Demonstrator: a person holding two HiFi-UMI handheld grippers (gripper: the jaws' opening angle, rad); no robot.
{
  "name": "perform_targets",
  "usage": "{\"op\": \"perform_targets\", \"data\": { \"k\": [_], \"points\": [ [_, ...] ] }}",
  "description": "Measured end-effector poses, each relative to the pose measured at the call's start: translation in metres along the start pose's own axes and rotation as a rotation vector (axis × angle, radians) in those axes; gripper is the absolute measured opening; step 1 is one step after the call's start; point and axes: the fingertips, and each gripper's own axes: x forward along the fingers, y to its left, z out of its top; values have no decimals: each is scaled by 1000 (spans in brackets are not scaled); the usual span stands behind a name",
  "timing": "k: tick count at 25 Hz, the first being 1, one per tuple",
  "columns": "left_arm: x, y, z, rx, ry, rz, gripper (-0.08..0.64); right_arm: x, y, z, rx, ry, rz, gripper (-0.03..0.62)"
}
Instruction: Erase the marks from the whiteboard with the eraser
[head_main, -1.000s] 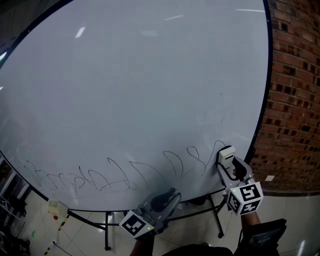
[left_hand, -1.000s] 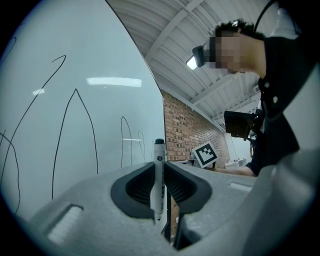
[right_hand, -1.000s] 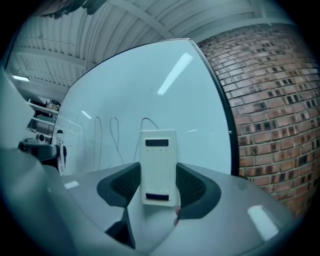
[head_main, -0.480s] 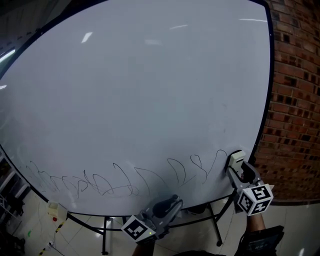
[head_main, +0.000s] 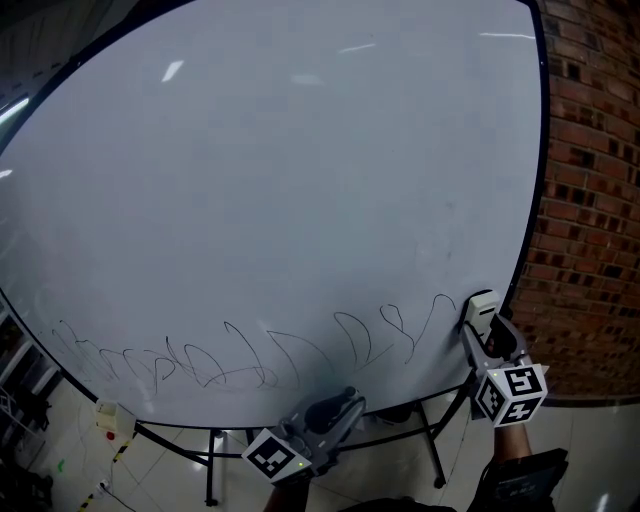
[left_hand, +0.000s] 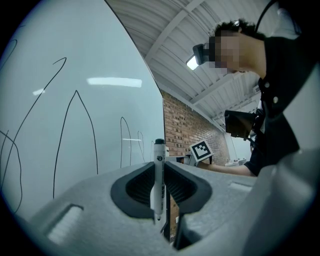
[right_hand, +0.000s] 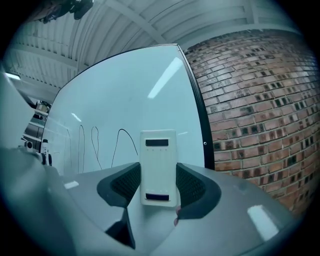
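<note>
The eraser (right_hand: 159, 167) is clamped in the right gripper (right_hand: 159, 186) at the whiteboard's (head_main: 300, 180) lower right edge, beside the marks (head_main: 250, 360), ready for wiping, while a marker (left_hand: 158, 180) is pinched in the left gripper (left_hand: 159, 192), held below.

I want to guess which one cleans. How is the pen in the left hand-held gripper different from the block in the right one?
The marker in the left hand-held gripper is a thin stick with a black top; the eraser in the right hand-held gripper is a wide flat block. The marker sits low, under the whiteboard; the eraser is up by its right edge, beside the marks. Both are white and clamped.
</note>
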Motion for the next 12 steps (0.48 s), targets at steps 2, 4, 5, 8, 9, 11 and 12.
{"op": "perform_targets", "data": {
  "k": [2,4,5,8,9,11,12],
  "points": [
    [-1,0,0,-1,-1,2,62,1,13,3,-15,-7,12,227],
    [-2,1,0,-3,-3,4,63,3,32,5,-39,-11,39,227],
    [-2,1,0,-3,-4,5,62,4,42,6,-50,-10,59,227],
    [-2,1,0,-4,-6,3,62,6,69,4,-69,-1,125,227],
    [-1,1,0,-4,-6,1,61,7,75,2,-72,2,140,227],
    [0,0,1,-4,-8,-4,63,7,76,2,-67,3,150,227],
    [1,0,2,-2,-9,-7,63,6,72,2,-56,-1,145,227]
  ]
}}
